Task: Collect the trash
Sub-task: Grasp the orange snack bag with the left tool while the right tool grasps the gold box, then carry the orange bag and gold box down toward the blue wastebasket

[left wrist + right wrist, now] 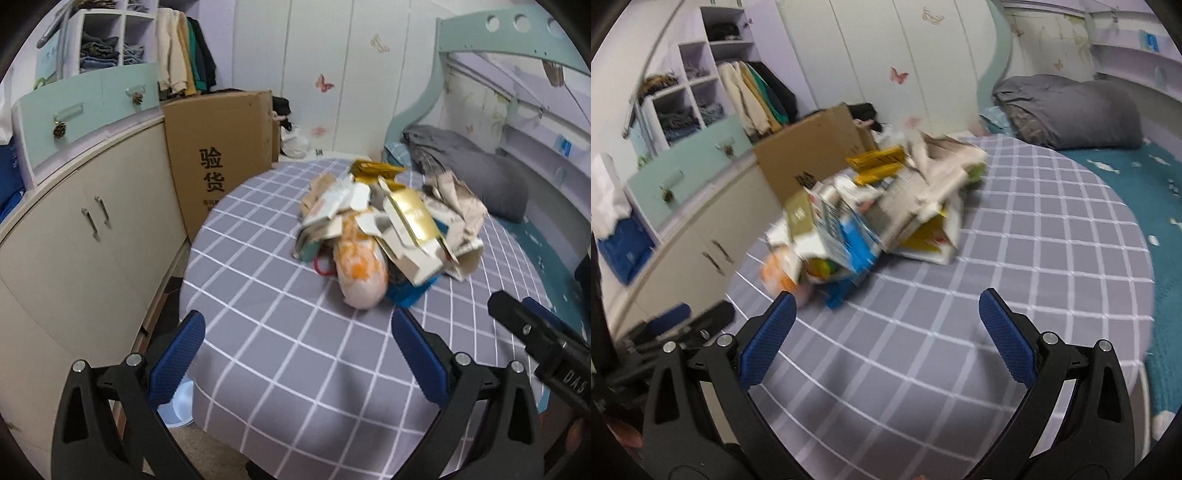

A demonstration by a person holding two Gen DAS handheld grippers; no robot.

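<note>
A heap of trash [384, 229] lies on the grey checked table [295, 350]: flattened white and gold boxes, crumpled paper, an orange-and-white plastic bag [364, 273] and a blue packet. In the right wrist view the heap [879, 218] is blurred and shows a blue-and-white carton and yellow wrappers. My left gripper [295, 332] is open and empty, short of the heap. My right gripper [886, 310] is open and empty, also short of it. The right gripper's body [535, 339] shows at the right edge of the left wrist view.
A brown cardboard box [221, 155] stands left of the table against cream cabinets [92, 229]. A bed with a grey pillow [1071, 110] and teal sheet [1137, 192] lies behind and right. A white dish [177, 406] sits on the floor by the table.
</note>
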